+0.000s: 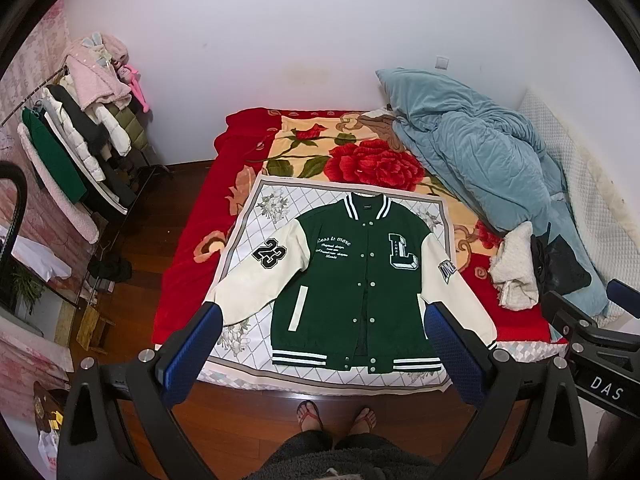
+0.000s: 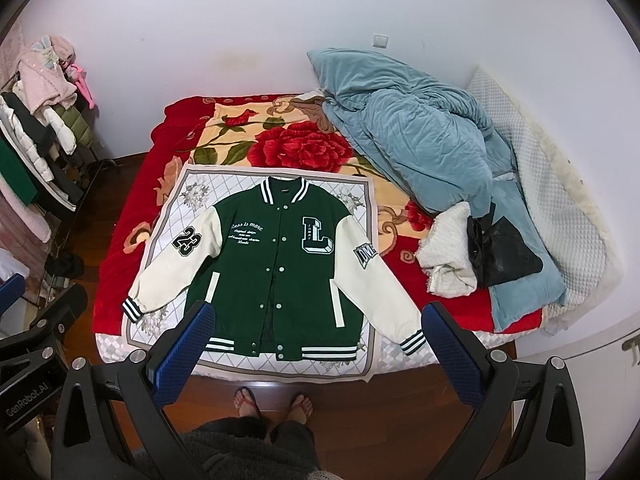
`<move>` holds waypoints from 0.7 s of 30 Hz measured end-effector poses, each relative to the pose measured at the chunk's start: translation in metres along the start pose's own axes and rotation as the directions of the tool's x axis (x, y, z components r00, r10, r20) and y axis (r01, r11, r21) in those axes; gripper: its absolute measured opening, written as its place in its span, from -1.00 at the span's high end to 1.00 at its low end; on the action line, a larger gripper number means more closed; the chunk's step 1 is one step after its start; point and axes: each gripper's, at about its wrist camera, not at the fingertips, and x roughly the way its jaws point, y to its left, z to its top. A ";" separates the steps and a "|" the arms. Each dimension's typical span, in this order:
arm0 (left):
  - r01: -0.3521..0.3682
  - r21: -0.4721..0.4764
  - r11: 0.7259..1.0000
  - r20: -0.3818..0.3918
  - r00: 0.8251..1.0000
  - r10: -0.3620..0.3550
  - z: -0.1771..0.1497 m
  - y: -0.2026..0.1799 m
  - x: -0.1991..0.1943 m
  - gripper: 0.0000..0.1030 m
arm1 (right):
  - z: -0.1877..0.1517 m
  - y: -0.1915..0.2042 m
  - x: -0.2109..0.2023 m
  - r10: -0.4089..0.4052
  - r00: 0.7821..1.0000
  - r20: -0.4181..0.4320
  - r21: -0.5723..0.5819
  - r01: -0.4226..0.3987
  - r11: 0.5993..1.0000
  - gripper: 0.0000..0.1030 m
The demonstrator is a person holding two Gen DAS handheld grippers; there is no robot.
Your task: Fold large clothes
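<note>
Two grippers hovered above the near edge of the bed, both spread wide and holding nothing. The left gripper (image 1: 320,320) and the right gripper (image 2: 318,316) each framed the varsity jacket (image 1: 356,280) between their blue pads in the lower half of their views. It lay flat, front up and snapped shut, on a white patterned cloth (image 1: 248,216) at frame centre, over a red floral blanket (image 1: 360,160). Both cream sleeves were angled outward and down. No fold looked started. A sensible first step, as I judged it, would be to take each cuff and bring the sleeve across the green chest, pinching only one layer and keeping the body smooth. A blue quilt (image 2: 420,128) sat bunched in the upper right, well apart.
</note>
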 end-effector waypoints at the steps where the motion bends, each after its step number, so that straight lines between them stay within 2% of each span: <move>1: 0.000 0.000 1.000 0.000 1.000 0.000 0.003 -0.001 -0.002 -1.00 | -0.001 0.000 0.000 0.000 1.000 0.000 -0.001 0.000 1.000 -1.00; 5: 0.001 0.000 1.000 0.001 1.000 -0.001 0.003 -0.001 -0.002 -1.00 | 0.014 -0.002 -0.005 0.003 1.000 0.000 -0.005 -0.003 1.000 -1.00; 16: 0.003 0.000 1.000 0.001 1.000 -0.003 0.003 -0.002 -0.002 -1.00 | 0.011 -0.002 -0.002 0.001 1.000 0.001 -0.005 -0.001 1.000 -1.00; 21: -0.011 0.018 1.000 0.020 1.000 0.010 0.014 -0.003 0.003 -1.00 | 0.016 -0.003 0.000 0.001 1.000 -0.007 0.019 -0.001 1.000 -1.00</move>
